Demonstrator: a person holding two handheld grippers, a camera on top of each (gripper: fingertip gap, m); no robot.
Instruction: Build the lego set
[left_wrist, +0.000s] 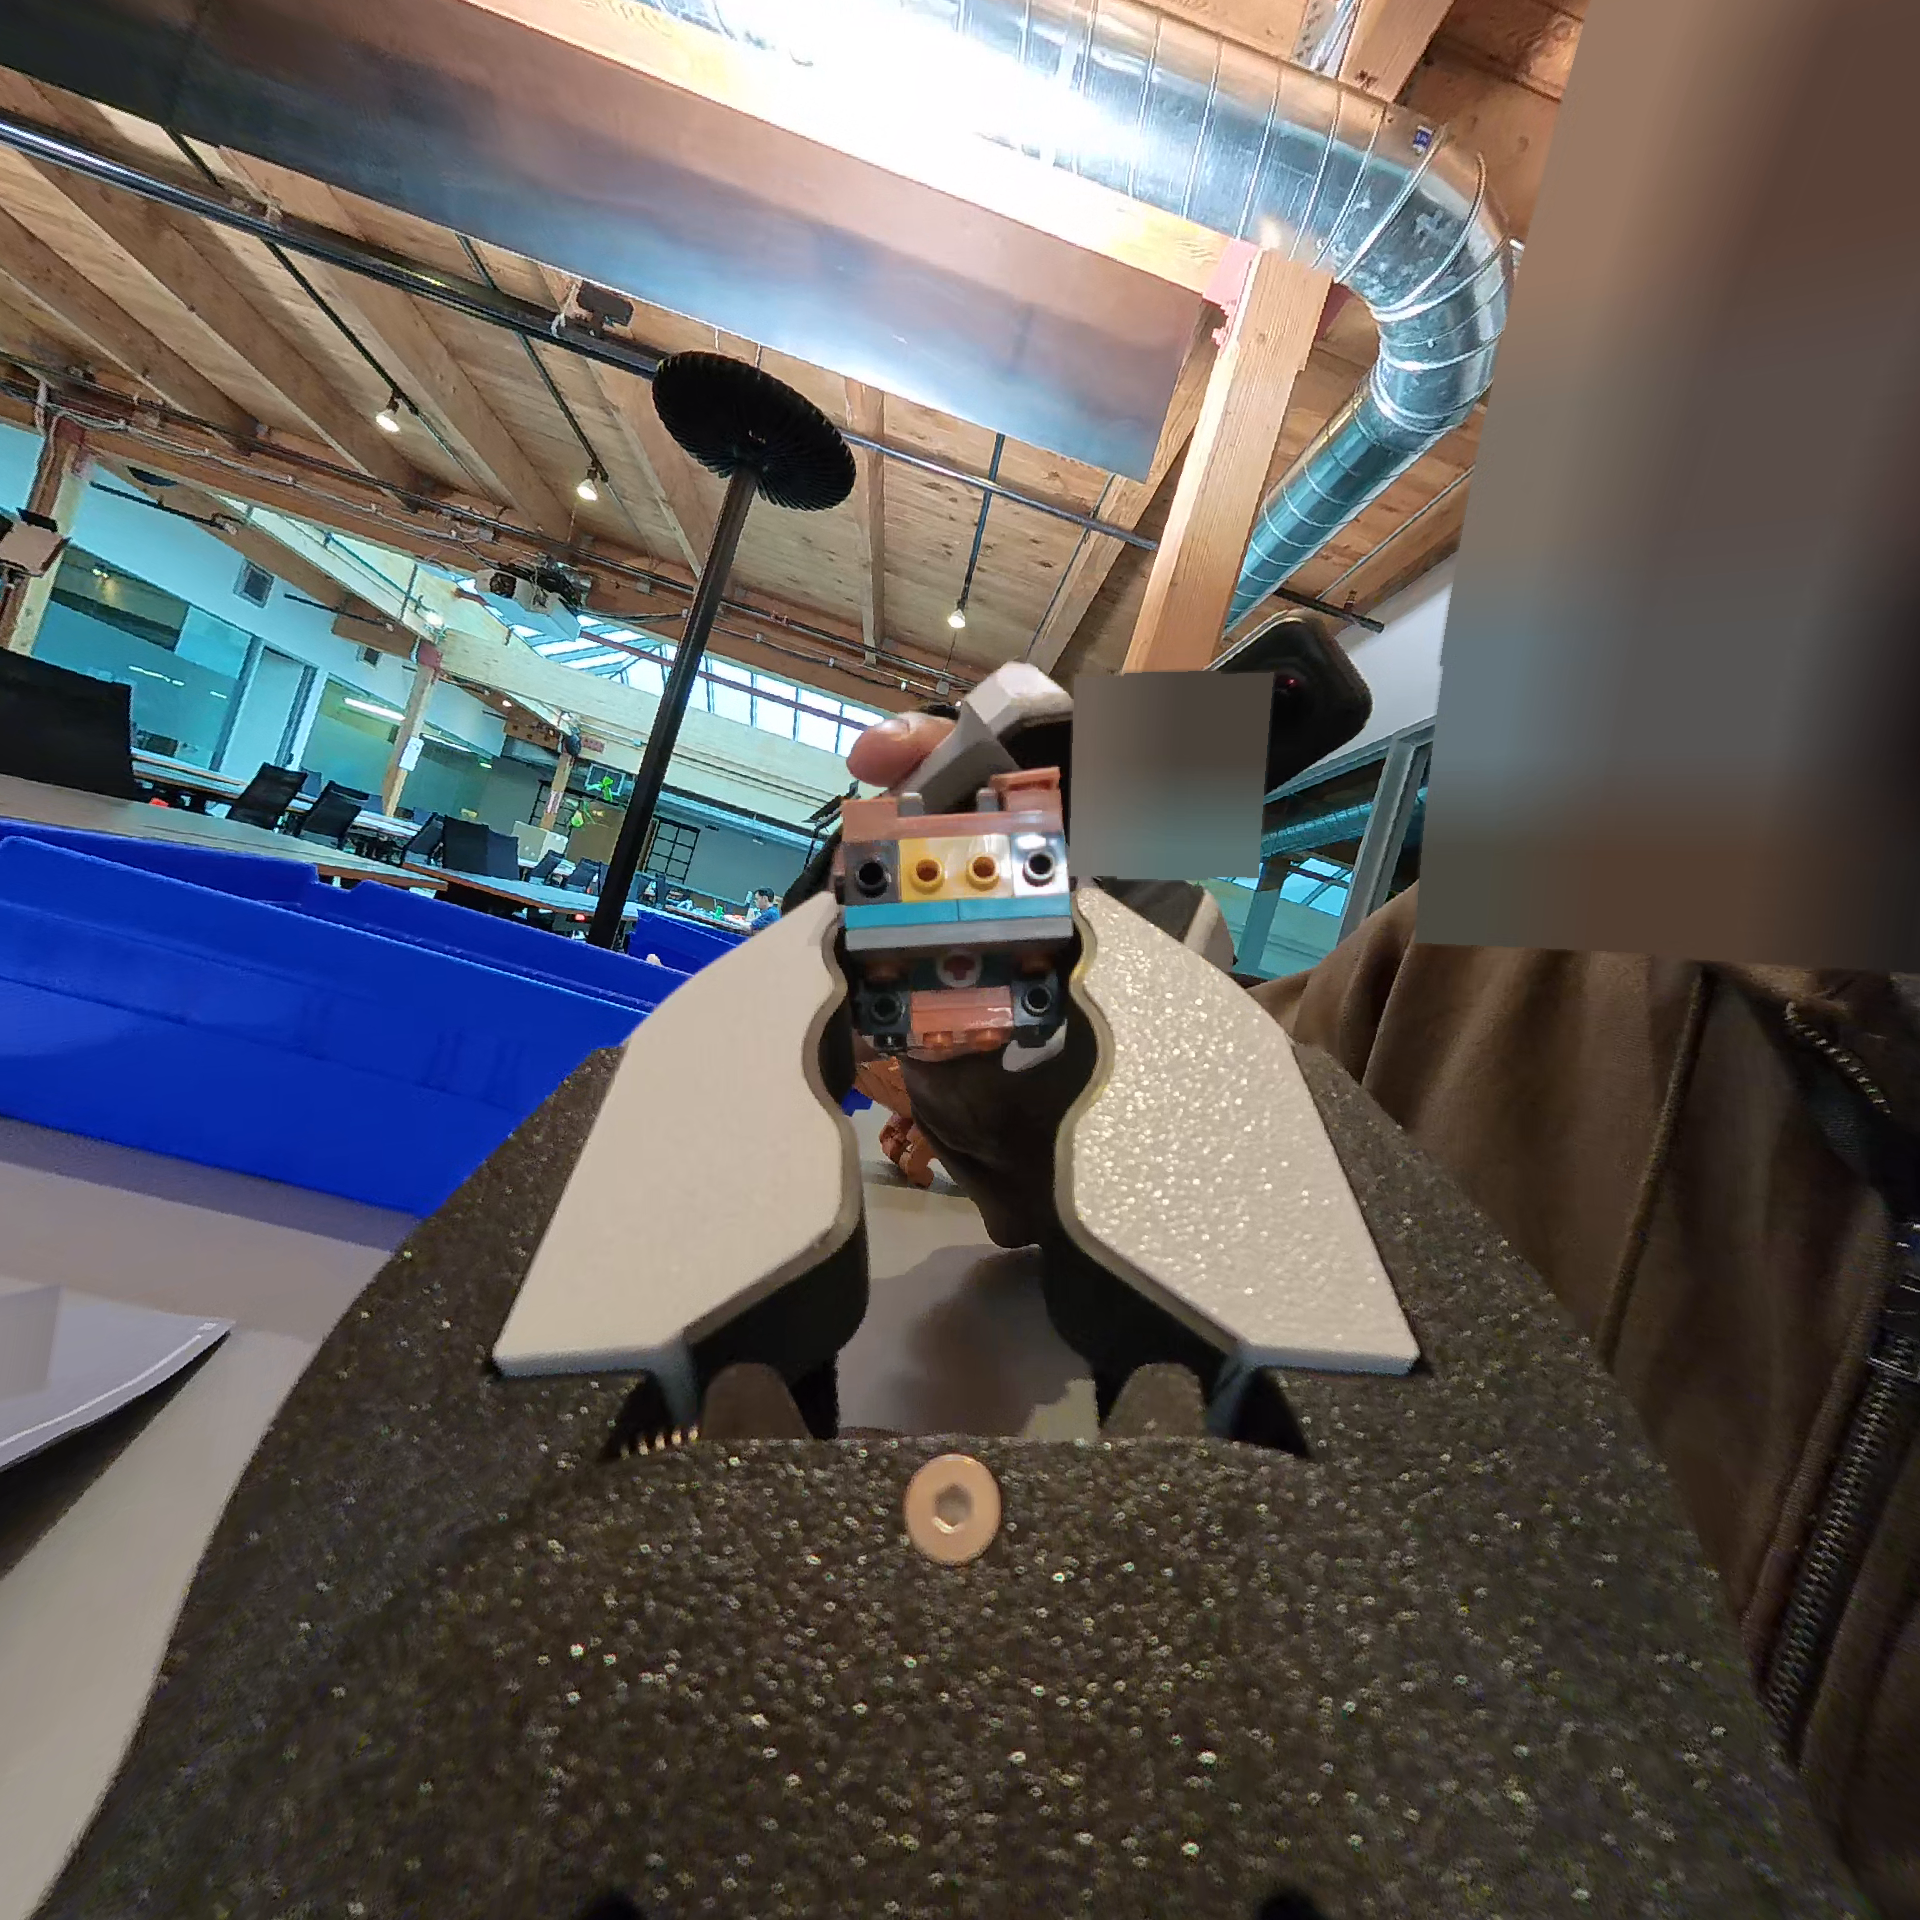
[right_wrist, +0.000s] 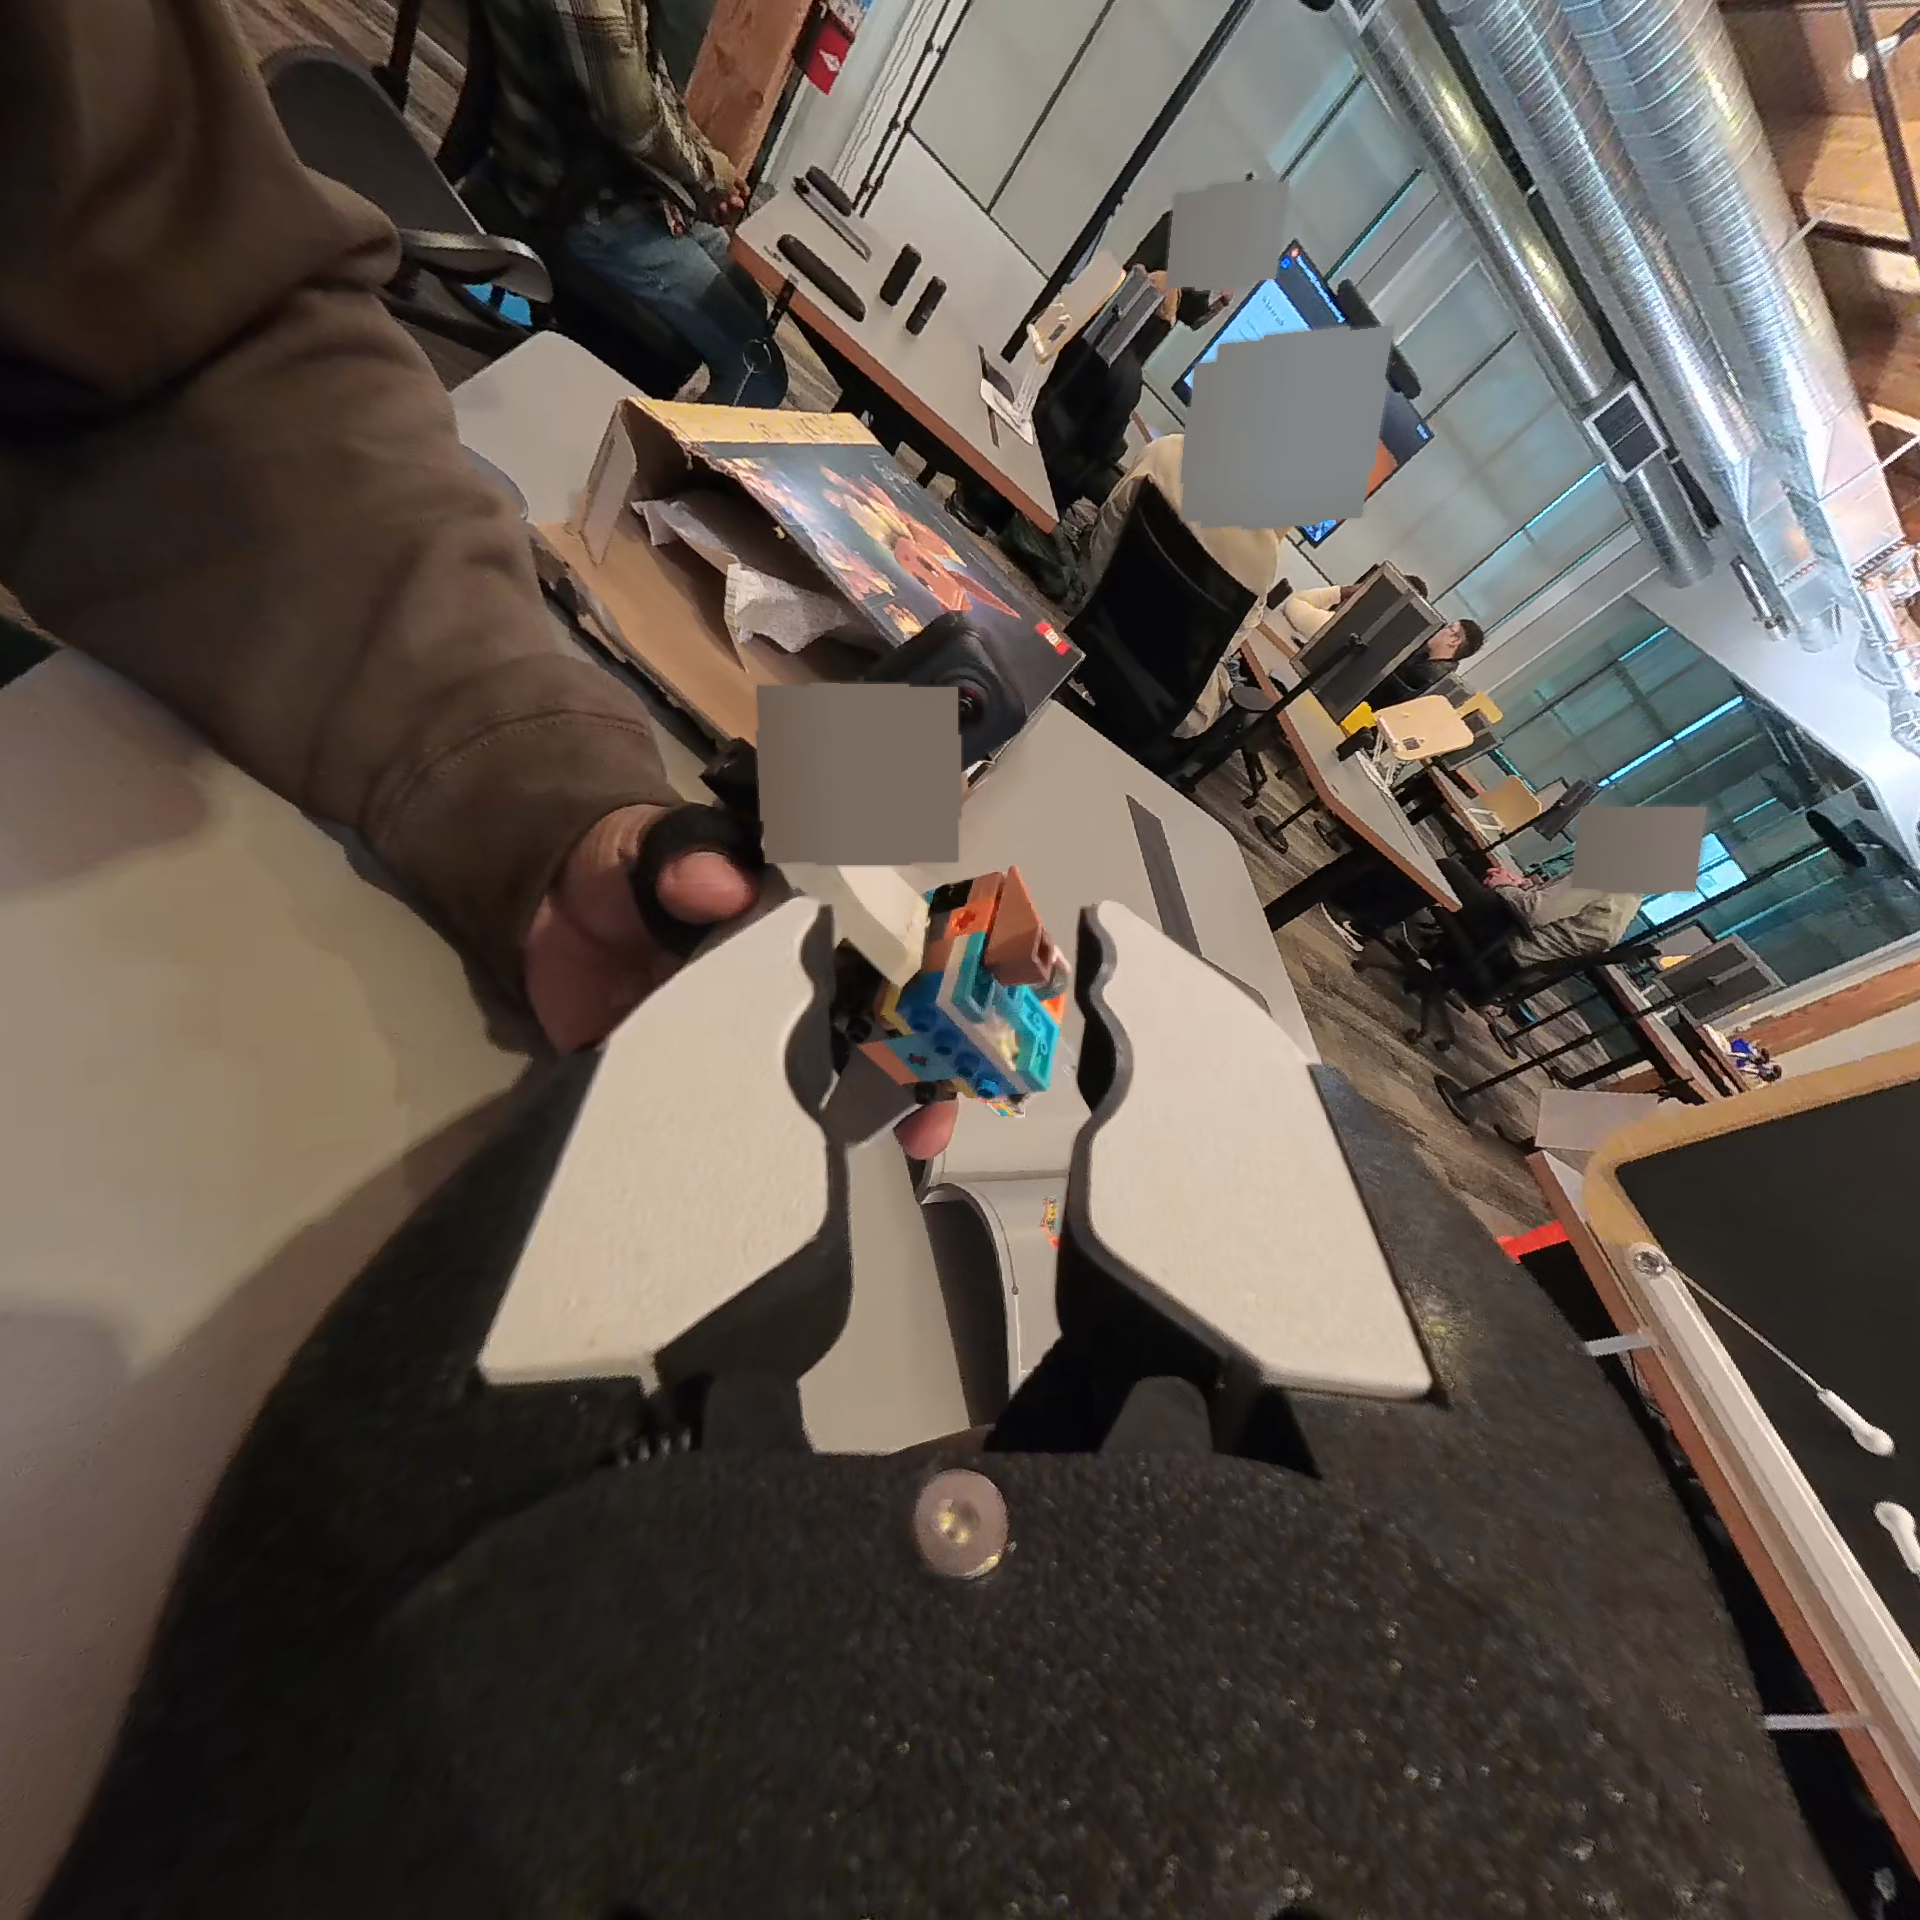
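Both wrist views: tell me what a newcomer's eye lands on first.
The small multicoloured lego assembly, held up off the table between the left gripper fingers, draws the eye first. In the right wrist view it sits in the gap of the right gripper, whose jaws stand apart. Behind, the torn-open lego box lies on the table.

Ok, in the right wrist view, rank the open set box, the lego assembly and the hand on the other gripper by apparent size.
1. open set box, clearly largest, though farther back.
2. hand.
3. lego assembly, smallest; it sits about as near as the hand, so that ranking is fair.
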